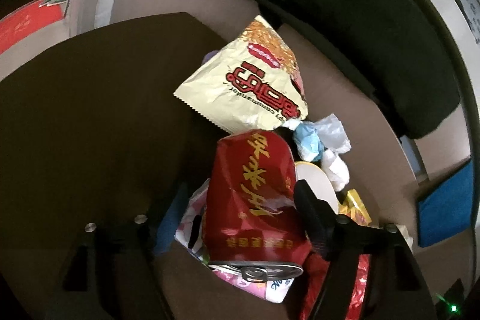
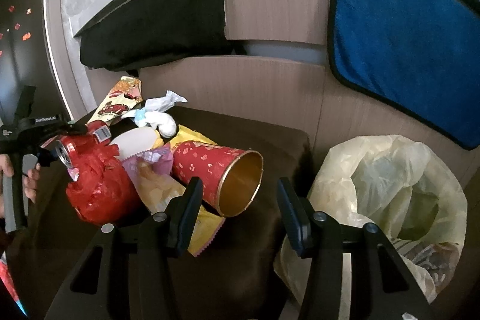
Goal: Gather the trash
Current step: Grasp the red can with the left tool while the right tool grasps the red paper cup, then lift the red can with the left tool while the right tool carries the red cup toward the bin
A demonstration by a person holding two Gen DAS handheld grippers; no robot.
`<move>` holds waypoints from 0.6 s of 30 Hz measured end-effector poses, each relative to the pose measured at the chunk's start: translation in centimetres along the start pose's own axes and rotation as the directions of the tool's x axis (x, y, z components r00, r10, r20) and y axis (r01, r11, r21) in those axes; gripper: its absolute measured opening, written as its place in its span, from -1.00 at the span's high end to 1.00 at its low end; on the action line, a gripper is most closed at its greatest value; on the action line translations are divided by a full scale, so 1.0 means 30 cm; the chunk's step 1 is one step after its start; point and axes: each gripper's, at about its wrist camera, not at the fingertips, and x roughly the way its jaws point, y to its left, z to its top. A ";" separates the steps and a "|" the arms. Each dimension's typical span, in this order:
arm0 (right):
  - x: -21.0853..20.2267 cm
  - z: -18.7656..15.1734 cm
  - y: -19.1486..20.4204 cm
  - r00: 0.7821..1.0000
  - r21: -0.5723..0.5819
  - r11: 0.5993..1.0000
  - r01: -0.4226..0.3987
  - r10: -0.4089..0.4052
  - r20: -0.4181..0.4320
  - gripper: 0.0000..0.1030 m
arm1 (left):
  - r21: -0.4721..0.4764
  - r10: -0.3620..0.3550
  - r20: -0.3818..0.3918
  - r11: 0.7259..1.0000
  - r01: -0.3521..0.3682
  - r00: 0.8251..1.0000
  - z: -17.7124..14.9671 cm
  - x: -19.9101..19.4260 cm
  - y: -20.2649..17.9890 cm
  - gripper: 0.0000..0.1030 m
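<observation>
Left wrist view looks down on a crushed red drink can [image 1: 255, 200], lying on its side in the middle of the trash pile on the dark brown tabletop [image 1: 90, 110]. The left tool [image 1: 240, 218] stands spread around this can: the right finger sits against or just beside its dented flank, the left finger is lost in shadow, and I cannot tell whether either pad presses yet. Taking the can as the landmark, a cream noodle wrapper [image 1: 249, 80] lies just beyond it, crumpled tissue [image 1: 324, 140] beyond and to its right, and a pink wrapper [image 1: 192, 227] beneath it.

The can is probably empty, so light, thin-walled and slick; it will likely buckle further, so a hold across the middle of its body suits better than the rim or the dents.

Right wrist view shows the right tool [image 2: 237, 200] spread and pinching nothing, hovering near an open red paper tube with gold lining [image 2: 222, 173], which lies to the right of the can [image 2: 90, 143]. That tube looks stiff but crushable; its rim offers a hold. A translucent bag [image 2: 390, 185] gapes well to the right of the can, off the tabletop's edge.

Counted: one can, one tube, one red crinkled film bundle [image 2: 96, 188], one bag, at least three wrappers, one wad of tissue, two tools.
</observation>
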 end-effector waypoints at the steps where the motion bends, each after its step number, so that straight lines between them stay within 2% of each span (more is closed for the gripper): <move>1: 0.001 -0.001 -0.002 1.000 0.001 1.000 -0.001 0.001 -0.003 0.06 | 0.011 -0.001 0.002 1.000 0.001 1.000 0.001 -0.002 -0.006 -0.27; 2: 0.001 -0.002 -0.005 1.000 0.002 1.000 -0.001 0.001 -0.006 0.06 | 0.028 -0.006 0.004 1.000 0.006 1.000 0.002 -0.006 -0.014 -0.16; 4: -0.004 0.002 -0.008 1.000 0.006 1.000 -0.007 0.007 -0.006 0.07 | 0.061 -0.006 0.009 0.998 0.005 1.000 0.003 -0.020 -0.031 -0.10; 6: -0.018 0.008 -0.007 1.000 0.001 1.000 -0.005 0.005 0.006 0.07 | 0.102 -0.002 0.033 0.995 -0.002 0.999 -0.010 -0.046 -0.049 0.13; 8: -0.032 0.014 -0.001 1.000 -0.014 1.000 -0.004 0.004 0.019 0.07 | 0.170 0.014 0.073 0.985 -0.027 0.997 -0.037 -0.091 -0.079 0.20; 12: -0.023 0.037 0.006 1.000 -0.019 1.000 -0.020 0.020 0.012 0.07 | 0.278 0.038 0.146 0.957 -0.077 0.989 -0.105 -0.171 -0.125 0.27; 16: 0.034 0.063 0.002 0.999 0.021 0.999 -0.037 0.037 -0.014 0.07 | 0.296 0.019 0.178 0.952 -0.072 0.984 -0.154 -0.228 -0.131 0.30; 18: 0.104 0.068 -0.020 0.997 0.077 0.996 -0.050 0.055 -0.061 0.07 | 0.296 0.014 0.211 0.952 -0.077 0.977 -0.177 -0.256 -0.128 0.31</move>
